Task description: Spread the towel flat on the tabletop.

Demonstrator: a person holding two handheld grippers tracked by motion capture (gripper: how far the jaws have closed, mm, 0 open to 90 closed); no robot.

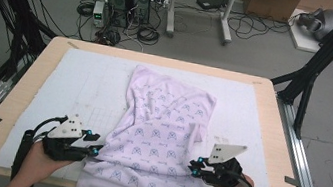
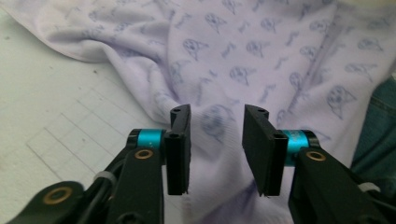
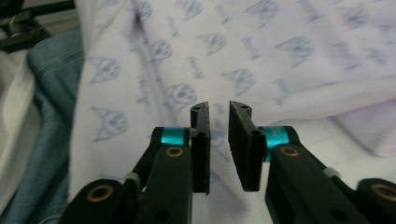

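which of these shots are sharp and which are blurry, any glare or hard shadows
High view: even, soft light, no glare or hard shadows, a little grainy; the lilac printed cloth reads clearly. Left gripper view: jaws crisp, the cloth behind them soft, its print smeared. Right gripper view: the same, jaws sharp, cloth print blurred, the blue fabric at the edge also soft.

1. The left gripper rises from the bottom edge, its two black jaws standing apart with nothing pressed between them.
2. Beneath and beyond the jaws lies a pale lilac garment printed with small blue cat-face motifs, rumpled into soft folds.
3. At left, a white gridded mat lies bare.
4. Blue denim shows at the right edge.
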